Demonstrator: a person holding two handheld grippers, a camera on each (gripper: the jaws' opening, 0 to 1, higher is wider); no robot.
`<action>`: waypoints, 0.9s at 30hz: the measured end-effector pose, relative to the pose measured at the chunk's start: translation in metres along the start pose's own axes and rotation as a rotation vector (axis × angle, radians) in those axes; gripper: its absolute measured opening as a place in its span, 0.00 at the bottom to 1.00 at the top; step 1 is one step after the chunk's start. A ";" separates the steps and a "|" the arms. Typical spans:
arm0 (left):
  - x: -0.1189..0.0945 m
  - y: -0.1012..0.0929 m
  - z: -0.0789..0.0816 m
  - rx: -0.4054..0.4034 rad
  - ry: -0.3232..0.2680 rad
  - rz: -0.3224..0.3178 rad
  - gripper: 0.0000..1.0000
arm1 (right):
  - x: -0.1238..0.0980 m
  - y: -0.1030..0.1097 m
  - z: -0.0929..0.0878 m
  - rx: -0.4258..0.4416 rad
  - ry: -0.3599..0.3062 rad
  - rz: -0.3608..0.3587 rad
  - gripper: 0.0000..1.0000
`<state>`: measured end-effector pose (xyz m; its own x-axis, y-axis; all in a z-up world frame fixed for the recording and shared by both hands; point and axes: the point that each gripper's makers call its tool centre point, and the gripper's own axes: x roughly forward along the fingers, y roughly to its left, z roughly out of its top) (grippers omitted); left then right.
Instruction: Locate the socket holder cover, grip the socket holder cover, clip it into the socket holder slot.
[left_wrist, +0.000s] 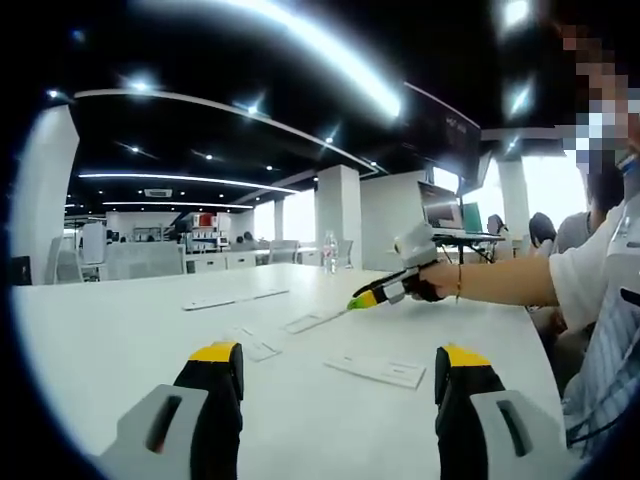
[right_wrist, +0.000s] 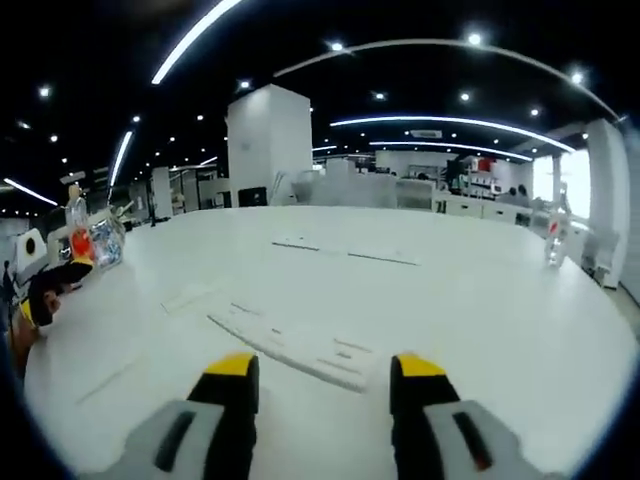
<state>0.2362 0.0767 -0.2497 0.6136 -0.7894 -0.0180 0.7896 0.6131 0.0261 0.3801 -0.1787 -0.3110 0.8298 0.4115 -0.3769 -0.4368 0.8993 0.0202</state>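
Several flat white plastic strips lie on the white table (left_wrist: 120, 340); I cannot tell cover from holder. In the left gripper view, one strip (left_wrist: 375, 370) lies just ahead of my left gripper (left_wrist: 338, 355), which is open and holds nothing. Another strip (left_wrist: 315, 320) lies farther on. Beyond it a hand (left_wrist: 432, 280) holds my right gripper (left_wrist: 372, 296) low over the table. In the right gripper view, a long white strip (right_wrist: 300, 345) with slots lies right in front of my right gripper (right_wrist: 323, 366), open and apart from it. My left gripper (right_wrist: 45, 285) shows at the left edge.
More thin strips (right_wrist: 380, 258) lie toward the table's far side, and a flat piece (right_wrist: 190, 297) at the left. A clear bottle (right_wrist: 553, 240) stands at the right edge, another bottle (right_wrist: 78, 225) at the far left. A person's sleeve (left_wrist: 590, 270) is at the right.
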 end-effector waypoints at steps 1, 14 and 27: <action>0.000 0.000 0.000 0.000 0.000 0.000 0.78 | -0.001 0.004 -0.001 0.004 0.002 -0.001 0.54; 0.000 0.000 0.001 0.001 0.000 0.004 0.78 | 0.010 0.003 -0.003 -0.024 0.037 -0.028 0.53; 0.000 0.001 0.001 0.000 -0.002 0.005 0.78 | 0.010 0.008 -0.006 -0.012 0.047 -0.024 0.50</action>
<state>0.2367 0.0771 -0.2482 0.6172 -0.7867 -0.0162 0.7868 0.6167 0.0265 0.3830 -0.1683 -0.3201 0.8232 0.3819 -0.4200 -0.4209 0.9071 -0.0001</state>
